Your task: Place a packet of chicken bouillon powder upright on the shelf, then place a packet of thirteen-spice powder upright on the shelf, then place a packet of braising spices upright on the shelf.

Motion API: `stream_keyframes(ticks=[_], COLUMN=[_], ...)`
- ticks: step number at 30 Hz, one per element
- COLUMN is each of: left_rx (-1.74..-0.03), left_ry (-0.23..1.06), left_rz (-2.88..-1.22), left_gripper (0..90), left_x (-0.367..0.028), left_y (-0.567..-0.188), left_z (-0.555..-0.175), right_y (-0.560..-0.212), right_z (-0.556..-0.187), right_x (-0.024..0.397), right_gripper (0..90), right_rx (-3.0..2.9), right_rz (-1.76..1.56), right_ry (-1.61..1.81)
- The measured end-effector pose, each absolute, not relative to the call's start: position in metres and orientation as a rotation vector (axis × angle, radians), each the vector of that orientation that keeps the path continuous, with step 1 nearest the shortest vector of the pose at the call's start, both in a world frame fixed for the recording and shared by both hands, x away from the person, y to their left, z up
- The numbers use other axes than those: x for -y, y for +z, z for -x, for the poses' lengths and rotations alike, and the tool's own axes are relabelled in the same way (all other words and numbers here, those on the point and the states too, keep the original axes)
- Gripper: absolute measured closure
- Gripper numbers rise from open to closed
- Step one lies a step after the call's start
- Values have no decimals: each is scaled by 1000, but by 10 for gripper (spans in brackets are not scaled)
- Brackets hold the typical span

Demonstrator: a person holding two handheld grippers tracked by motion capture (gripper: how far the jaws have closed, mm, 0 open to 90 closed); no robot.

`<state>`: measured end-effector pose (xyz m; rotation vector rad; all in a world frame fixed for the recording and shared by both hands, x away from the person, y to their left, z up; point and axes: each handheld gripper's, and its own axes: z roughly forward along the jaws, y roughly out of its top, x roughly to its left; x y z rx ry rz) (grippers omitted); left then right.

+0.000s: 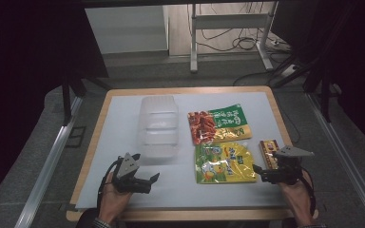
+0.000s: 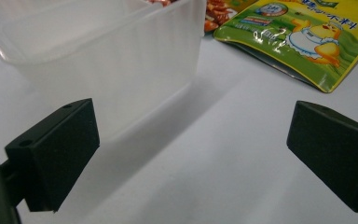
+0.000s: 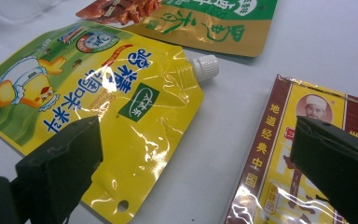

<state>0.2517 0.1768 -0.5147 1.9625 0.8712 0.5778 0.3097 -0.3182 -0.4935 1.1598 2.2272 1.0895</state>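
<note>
Clear tub [image 1: 158, 126] we see empty ahead of our left tongs [image 1: 148, 181], yellow pouch [image 1: 224, 162] beside right tongs [image 1: 258, 172], both tongs wide, holding nothing

A lab-like recording room: dark curtains [image 1: 28, 42], metal frame rails [image 1: 47, 166] and loose floor cables [image 1: 228, 40].

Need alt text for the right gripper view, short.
The right gripper hangs with its two black jaws wide apart and nothing between them, over a white table. Below lie a yellow spouted pouch with a white cap, and to its right a cellophane-wrapped yellow and brown box. A green and orange packet lies beyond.
</note>
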Motion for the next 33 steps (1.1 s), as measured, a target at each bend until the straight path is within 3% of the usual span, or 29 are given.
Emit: stream_keyframes(ticks=[17, 33], left_rx=[-863, -906], left_ry=[589, 504], left_rz=[-1998, -2057], left_gripper=[33, 14], left_x=[-173, -162], left_y=[-515, -516], left_z=[-251, -254], right_y=[-495, -494], right_z=[-309, -308], right_x=[314, 313], right_gripper=[17, 19], right_rx=[-2232, -2229], right_rz=[-1142, -1148], right_ry=[1082, 1093])
